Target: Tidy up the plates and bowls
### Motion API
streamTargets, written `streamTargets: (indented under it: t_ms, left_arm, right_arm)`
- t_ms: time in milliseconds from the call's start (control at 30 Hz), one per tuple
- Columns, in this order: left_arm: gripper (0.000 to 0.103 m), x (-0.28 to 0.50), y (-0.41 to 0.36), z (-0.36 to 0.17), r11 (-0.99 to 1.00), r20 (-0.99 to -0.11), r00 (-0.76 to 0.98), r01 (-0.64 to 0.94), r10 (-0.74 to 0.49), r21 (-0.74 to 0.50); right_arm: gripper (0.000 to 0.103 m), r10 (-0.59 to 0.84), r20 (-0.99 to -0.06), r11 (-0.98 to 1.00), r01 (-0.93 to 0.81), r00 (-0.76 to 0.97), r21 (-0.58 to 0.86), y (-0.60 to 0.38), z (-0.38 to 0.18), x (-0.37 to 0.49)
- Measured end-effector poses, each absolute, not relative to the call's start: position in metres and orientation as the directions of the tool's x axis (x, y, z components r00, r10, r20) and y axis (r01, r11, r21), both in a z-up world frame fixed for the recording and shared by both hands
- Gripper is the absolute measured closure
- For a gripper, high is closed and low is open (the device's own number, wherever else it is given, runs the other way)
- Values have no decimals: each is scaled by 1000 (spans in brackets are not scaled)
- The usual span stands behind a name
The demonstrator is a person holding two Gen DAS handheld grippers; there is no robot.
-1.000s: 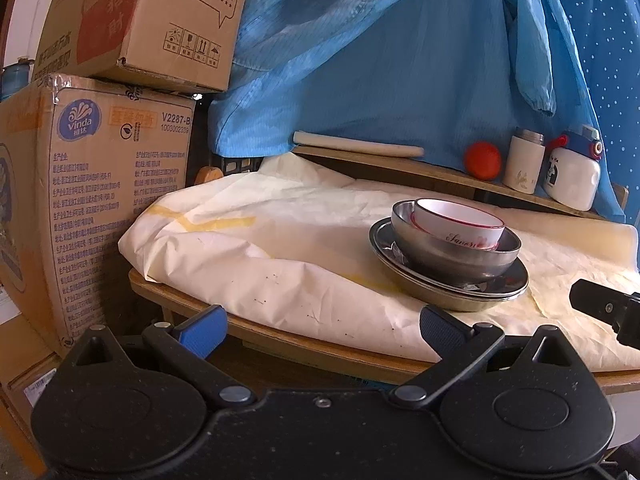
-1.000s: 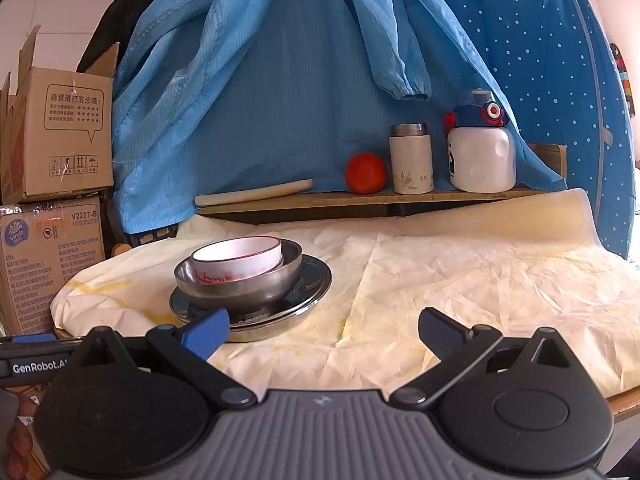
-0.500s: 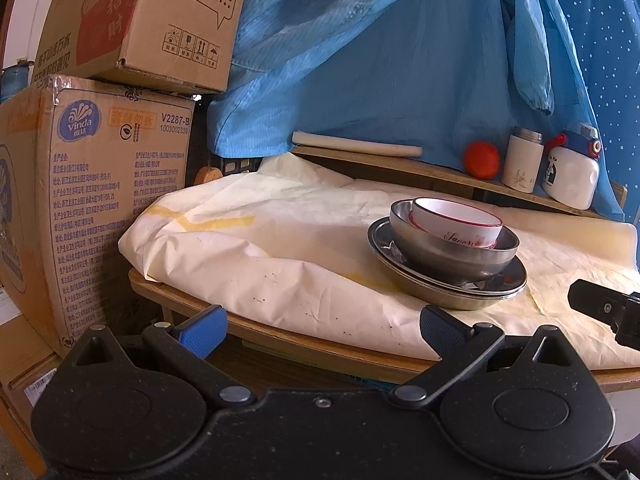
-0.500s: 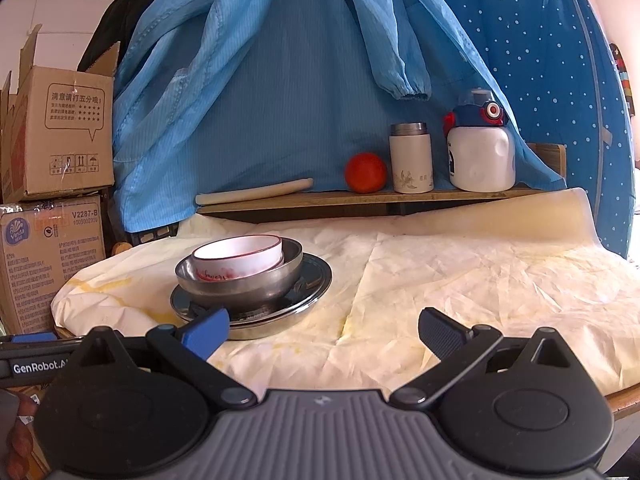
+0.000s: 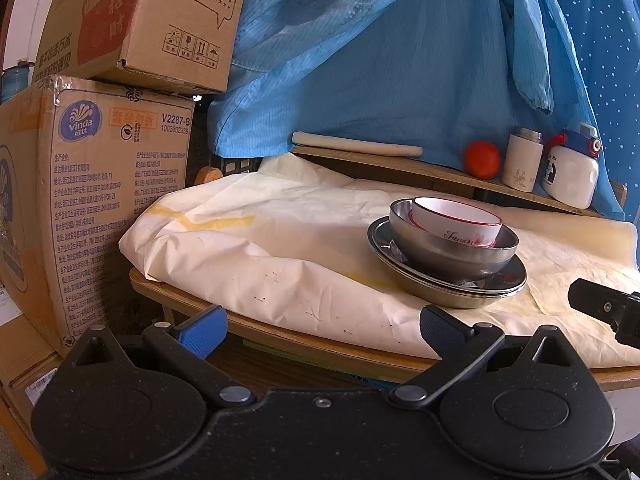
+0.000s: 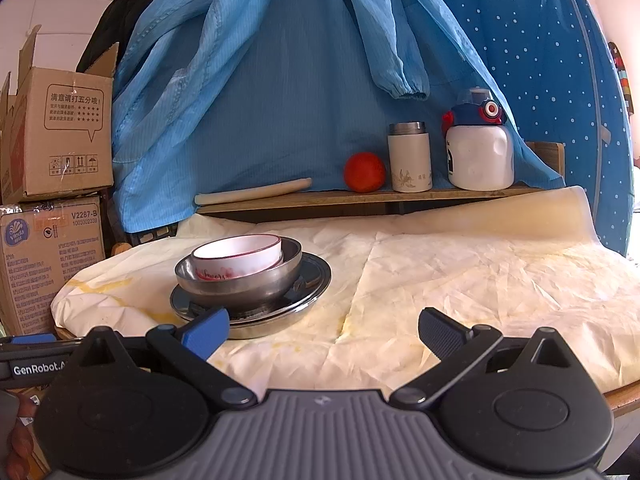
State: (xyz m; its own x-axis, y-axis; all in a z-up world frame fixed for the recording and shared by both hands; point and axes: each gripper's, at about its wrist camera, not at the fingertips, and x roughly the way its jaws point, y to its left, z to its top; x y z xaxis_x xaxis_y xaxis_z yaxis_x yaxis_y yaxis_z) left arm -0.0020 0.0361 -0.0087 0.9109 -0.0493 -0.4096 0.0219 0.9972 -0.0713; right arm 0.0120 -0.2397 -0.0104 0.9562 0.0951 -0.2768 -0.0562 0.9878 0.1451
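A white bowl with a red rim (image 5: 456,221) (image 6: 236,256) sits inside a steel bowl (image 5: 452,254) (image 6: 240,284), which stands on stacked steel plates (image 5: 444,288) (image 6: 272,312) on the cloth-covered table (image 5: 280,248) (image 6: 460,280). My left gripper (image 5: 320,326) is open and empty, below the table's front edge, left of the stack. My right gripper (image 6: 322,330) is open and empty over the front of the table, its left finger (image 6: 206,330) in front of the plates. Part of the right gripper (image 5: 604,306) shows at the right of the left wrist view.
Cardboard boxes (image 5: 92,184) (image 6: 52,184) are stacked left of the table. A back shelf (image 6: 360,198) holds a rolling pin (image 6: 252,194), a red ball (image 6: 364,172), a white flask (image 6: 409,158) and a white jug (image 6: 480,152). Blue garments (image 6: 280,80) hang behind.
The stack has shifted very slightly in both views; both grippers drift a little and stay open. Nothing was grasped or released.
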Motion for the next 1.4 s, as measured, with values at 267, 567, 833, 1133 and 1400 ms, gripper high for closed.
streamTargets:
  t_ms: [267, 567, 833, 1133, 1400]
  left_arm:
    - [1, -2, 36, -9, 997, -410, 911, 22, -49, -70]
    - [1, -3, 35, -9, 997, -411, 910, 24, -50, -70]
    - [1, 1, 34, -11, 990, -450, 884, 84, -125, -109]
    - [1, -1, 33, -13, 990, -444, 887, 87, -129, -114]
    - [1, -2, 33, -11, 991, -438, 890, 86, -123, -105]
  right_arm:
    - [0, 95, -278, 988, -56, 956, 147, -240, -11, 12]
    - [0, 94, -278, 988, -54, 956, 147, -240, -12, 12]
    - [0, 93, -279, 988, -53, 956, 148, -240, -12, 12]
    - [0, 91, -281, 987, -50, 955, 150, -240, -14, 11]
    - [0, 91, -281, 987, -50, 955, 150, -240, -14, 11]
